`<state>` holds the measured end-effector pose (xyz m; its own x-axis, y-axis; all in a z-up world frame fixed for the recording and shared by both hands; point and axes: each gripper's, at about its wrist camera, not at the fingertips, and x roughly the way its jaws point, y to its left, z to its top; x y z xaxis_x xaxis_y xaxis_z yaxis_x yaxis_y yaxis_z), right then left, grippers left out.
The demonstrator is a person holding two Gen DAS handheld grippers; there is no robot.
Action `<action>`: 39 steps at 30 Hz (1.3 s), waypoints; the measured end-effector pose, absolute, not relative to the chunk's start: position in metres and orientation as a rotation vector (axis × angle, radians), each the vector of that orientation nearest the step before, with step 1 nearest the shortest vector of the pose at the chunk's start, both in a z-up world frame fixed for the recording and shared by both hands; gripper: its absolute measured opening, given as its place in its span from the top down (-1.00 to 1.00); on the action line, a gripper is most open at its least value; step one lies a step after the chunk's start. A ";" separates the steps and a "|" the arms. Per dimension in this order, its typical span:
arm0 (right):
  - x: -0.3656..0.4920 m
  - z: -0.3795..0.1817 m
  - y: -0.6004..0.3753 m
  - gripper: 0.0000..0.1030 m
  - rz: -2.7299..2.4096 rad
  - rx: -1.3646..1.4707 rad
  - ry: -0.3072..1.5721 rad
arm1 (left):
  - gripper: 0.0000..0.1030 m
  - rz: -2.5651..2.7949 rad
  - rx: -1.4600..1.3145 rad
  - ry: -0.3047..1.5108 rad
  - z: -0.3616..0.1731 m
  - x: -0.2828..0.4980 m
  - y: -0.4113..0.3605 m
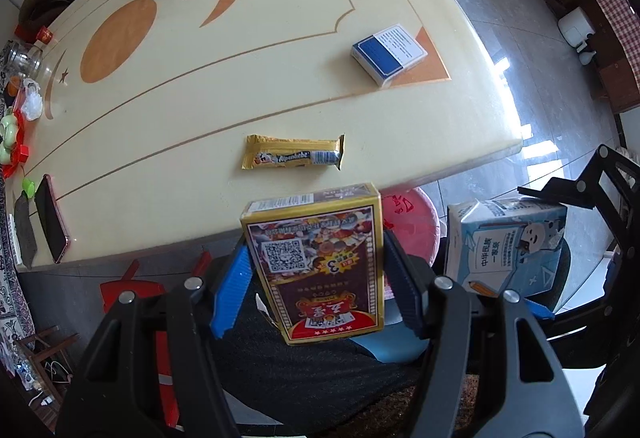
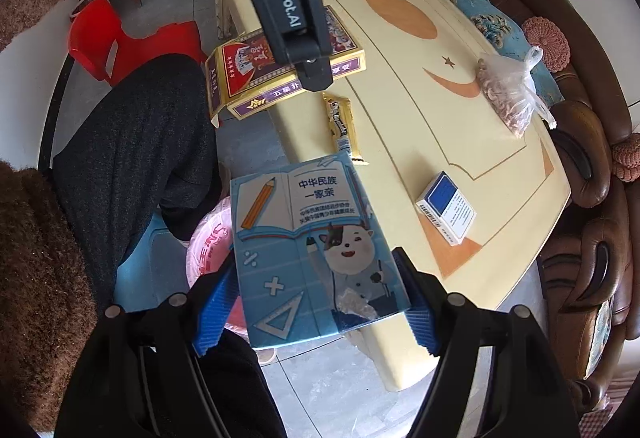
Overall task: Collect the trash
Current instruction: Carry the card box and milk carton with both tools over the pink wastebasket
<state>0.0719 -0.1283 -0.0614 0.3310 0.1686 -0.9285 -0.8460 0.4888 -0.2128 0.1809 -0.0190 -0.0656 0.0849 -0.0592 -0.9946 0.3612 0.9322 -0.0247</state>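
My left fingers (image 1: 245,274) cover the side edges of the card box (image 1: 316,270), and its lower end blocks part of my lap. In the right view my other tool crosses the top of that box. The milk carton (image 2: 316,258) hides the pink basin's (image 2: 208,250) far side and the end of the candy wrapper (image 2: 342,121). The small print on the blue box (image 1: 388,53) is too fine to read. The clutter at the counter's (image 1: 240,57) left end is cut off by the picture's edge.
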 end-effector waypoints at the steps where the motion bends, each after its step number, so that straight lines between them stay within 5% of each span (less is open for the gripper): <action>1: 0.067 -0.064 -0.128 -0.39 0.762 -0.806 1.021 | -0.21 -0.326 0.255 1.454 -0.069 0.176 -0.019; 39: 0.037 -0.224 -0.156 -0.39 0.503 -0.522 1.139 | -0.22 -0.566 0.351 1.420 -0.243 0.078 -0.044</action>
<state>0.0374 -0.1565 -0.2235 0.3360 0.1087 -0.9356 -0.6180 0.7750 -0.1319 0.0776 -0.0442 -0.2434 0.0526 -0.1590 -0.9859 0.5628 0.8203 -0.1022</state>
